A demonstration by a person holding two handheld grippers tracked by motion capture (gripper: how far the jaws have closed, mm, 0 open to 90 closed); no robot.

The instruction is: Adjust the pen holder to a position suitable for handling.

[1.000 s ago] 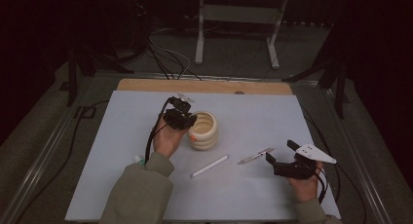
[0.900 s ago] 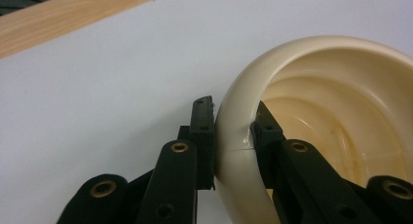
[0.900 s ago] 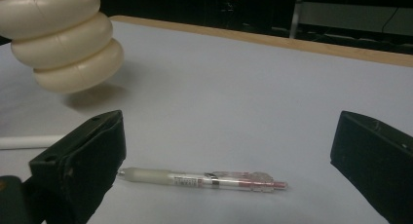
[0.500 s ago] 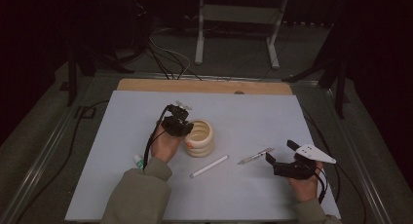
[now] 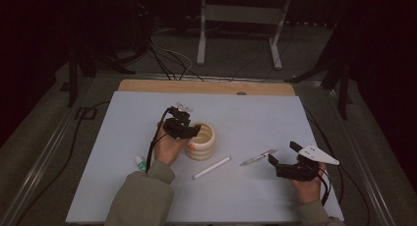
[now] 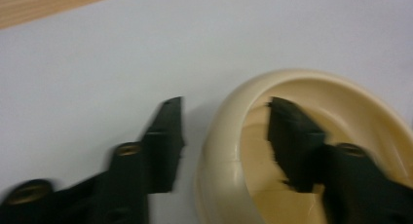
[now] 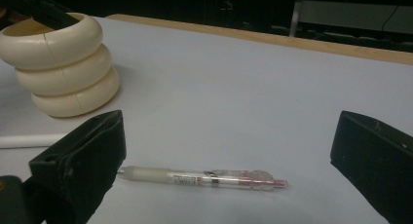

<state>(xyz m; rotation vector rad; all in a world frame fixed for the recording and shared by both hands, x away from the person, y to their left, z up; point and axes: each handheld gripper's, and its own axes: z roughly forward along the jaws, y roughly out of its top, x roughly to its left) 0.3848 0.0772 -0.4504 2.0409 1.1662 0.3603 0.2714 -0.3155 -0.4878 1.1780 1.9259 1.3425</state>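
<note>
Left tongs point(image 6: 224, 136) just opened, straddling cream ribbed ceramic pot's point(image 5: 202, 142) rim; careless withdrawal could tip it. Right tongs point(image 7: 229, 151) apart over clear plastic pen point(image 7: 202, 177).

A white stick point(image 5: 211, 167) lies on the desk point(image 5: 275, 118). A small green and white thing point(image 5: 140, 162) sits near the edge.

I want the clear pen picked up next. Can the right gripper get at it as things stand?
Probably yes. The right gripper is open and faces the clear pen, which lies alone on the white tabletop between the jaws in its own view, with nothing in the way.
</note>
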